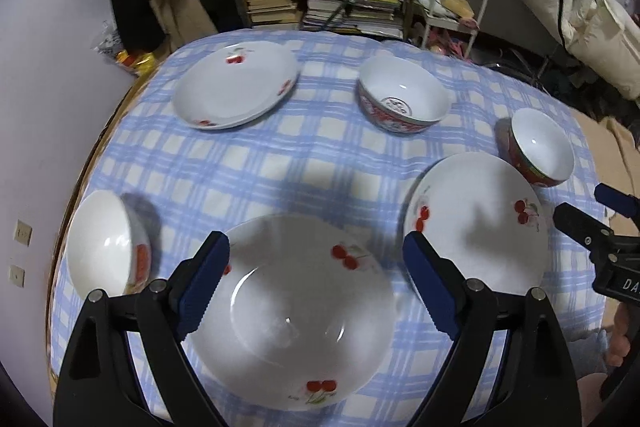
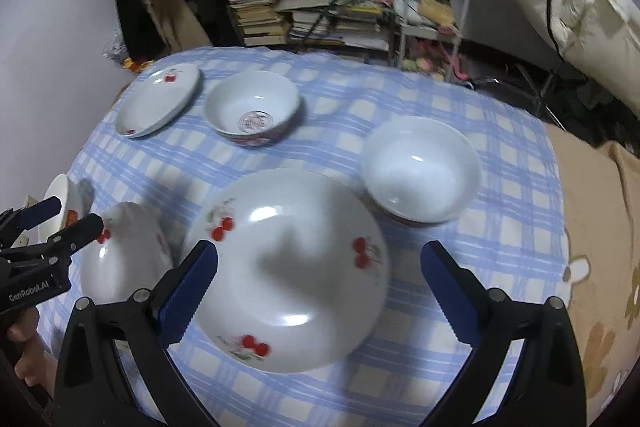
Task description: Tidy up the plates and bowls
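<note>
six dishes sit spread out on the blue-and-white checked tablecloth (image 1: pixel 312 163), nothing stacked yet as far as i can see. three white cherry-print plates: near one (image 1: pixel 292 311), right one (image 2: pixel 286 267), far left one (image 1: pixel 236 85). three bowls: far patterned one (image 1: pixel 402 95), right red-sided one (image 1: pixel 540 147), left one (image 1: pixel 106 247). left gripper (image 1: pixel 316 283) and right gripper (image 2: pixel 320 291) both hang spread wide, holding nothing. so basically all the sorting's still left.

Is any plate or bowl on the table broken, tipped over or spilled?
Nothing stands out. The three cherry plates and three bowls sit upright, apart and empty on the checked tablecloth; no cracks or spills show.
</note>
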{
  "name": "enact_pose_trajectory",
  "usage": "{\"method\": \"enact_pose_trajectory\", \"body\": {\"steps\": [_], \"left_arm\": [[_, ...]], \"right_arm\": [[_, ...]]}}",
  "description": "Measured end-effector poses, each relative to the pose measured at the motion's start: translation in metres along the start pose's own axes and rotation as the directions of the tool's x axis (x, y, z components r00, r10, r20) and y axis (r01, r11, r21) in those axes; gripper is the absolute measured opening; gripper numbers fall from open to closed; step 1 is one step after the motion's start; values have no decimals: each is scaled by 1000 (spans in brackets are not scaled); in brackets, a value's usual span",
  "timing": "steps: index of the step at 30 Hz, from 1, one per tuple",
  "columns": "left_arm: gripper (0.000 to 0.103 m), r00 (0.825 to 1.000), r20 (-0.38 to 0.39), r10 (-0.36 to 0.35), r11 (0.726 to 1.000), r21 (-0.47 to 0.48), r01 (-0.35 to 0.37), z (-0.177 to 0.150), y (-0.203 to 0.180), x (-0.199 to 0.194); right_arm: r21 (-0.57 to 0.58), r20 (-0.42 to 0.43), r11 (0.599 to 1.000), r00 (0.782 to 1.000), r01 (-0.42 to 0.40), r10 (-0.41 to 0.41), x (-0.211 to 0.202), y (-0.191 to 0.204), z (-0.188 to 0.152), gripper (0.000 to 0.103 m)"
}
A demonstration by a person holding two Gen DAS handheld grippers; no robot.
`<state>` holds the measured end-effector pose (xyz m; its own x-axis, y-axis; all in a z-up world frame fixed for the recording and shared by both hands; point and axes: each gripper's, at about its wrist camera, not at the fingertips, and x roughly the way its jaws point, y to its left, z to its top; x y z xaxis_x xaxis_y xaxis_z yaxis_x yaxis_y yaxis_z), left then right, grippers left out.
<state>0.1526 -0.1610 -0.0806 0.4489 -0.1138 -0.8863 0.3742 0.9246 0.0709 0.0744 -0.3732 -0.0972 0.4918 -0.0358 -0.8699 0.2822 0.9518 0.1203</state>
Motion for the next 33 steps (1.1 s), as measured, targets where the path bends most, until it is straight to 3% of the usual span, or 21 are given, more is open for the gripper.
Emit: {"method": "enact_pose_trajectory", "body": {"steps": [7, 12, 20, 28, 30, 32, 33], "left_arm": [[87, 999, -42, -11, 993, 115, 15, 9, -35, 28], [87, 997, -83, -8, 985, 173, 22, 11, -52, 49], [87, 980, -194, -37, 986, 152, 67, 13, -61, 88], [87, 978, -207, -33, 990, 129, 61, 9, -69, 104], [84, 977, -210, -36, 991, 120, 63, 9, -70, 107], [71, 976, -216, -20, 989, 138, 51, 8, -73, 112], [70, 974, -225, -32, 988, 142, 66, 8, -74, 115]], "right_arm": [[-12, -46, 999, 998, 50, -50, 15, -25, -5, 103], [3, -94, 1000, 995, 27, -26, 31, -35, -10, 103], [58, -211, 998, 977, -14, 26, 68, -44, -21, 103], [125, -262, 991, 962, -50, 82, 89, -54, -27, 103], [133, -269, 989, 958, -60, 94, 91, -55, -28, 103], [126, -273, 990, 958, -56, 89, 93, -53, -29, 103], [121, -273, 991, 958, -54, 86, 93, -52, -28, 103]]}}
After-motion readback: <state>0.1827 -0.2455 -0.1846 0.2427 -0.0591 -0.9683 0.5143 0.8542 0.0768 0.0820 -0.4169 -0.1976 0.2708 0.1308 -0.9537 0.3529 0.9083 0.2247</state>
